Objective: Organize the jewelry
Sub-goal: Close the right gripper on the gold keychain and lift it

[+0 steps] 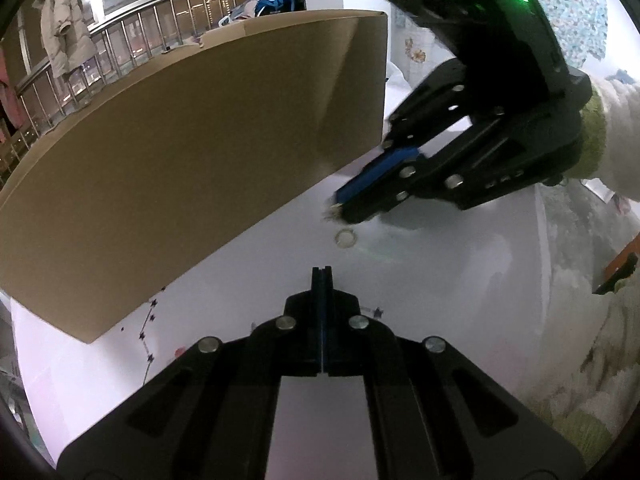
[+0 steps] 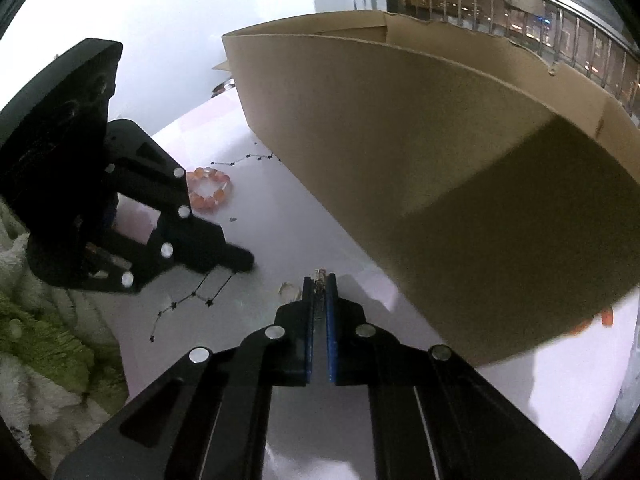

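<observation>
Although your right gripper has its blue-padded fingers nearly together on a small pale trinket, that piece is too blurred to identify. Your left gripper shows its fingers fully closed with nothing visible between them. A thin metal ring lies flat on the glossy white tabletop, just beside the right fingertips. A star-linked chain trails partly beneath the left gripper; a bracelet of round orange beads is half hidden behind it. The matte cardboard box hides its own interior. A fuzzy sleeve is cut off at the edge.
</observation>
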`<action>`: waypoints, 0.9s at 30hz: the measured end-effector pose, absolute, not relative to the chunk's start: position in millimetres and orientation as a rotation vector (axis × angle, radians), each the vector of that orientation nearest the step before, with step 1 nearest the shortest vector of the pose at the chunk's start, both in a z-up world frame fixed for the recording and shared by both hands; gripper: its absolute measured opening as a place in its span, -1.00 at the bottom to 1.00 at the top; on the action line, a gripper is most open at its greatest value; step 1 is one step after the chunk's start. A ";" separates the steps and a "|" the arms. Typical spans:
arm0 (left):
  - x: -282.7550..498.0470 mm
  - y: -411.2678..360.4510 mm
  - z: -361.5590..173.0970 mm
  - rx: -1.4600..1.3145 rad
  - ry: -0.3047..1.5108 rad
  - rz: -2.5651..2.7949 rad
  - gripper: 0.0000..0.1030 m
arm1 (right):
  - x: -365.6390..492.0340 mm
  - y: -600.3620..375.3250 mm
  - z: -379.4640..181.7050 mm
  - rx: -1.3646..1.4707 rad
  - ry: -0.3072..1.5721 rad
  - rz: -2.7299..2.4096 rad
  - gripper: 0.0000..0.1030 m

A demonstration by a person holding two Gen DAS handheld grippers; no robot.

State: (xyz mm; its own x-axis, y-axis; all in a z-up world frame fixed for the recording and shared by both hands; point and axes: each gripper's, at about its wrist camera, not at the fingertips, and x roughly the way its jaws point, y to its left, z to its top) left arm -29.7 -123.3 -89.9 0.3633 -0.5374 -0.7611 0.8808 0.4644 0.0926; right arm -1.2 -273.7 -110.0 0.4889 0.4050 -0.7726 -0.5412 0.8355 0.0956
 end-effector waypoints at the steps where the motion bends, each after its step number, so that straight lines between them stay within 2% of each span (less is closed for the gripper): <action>1: -30.9 -121.0 -89.7 0.550 0.729 -0.969 -1.00 | -4.5 -274.5 -109.9 -0.161 0.889 0.574 -0.89; 10: -28.7 -118.1 -88.7 0.526 0.733 -0.954 -1.00 | -29.5 -286.1 -96.1 0.002 0.849 0.546 -0.89; 24: -20.3 -127.5 -89.5 0.527 0.726 -0.958 -1.00 | -46.5 -288.6 -101.0 0.015 0.906 0.479 -0.86; 27: -24.2 -122.9 -90.3 0.525 0.725 -0.959 -1.00 | -42.3 -289.9 -103.0 0.024 0.912 0.464 -0.77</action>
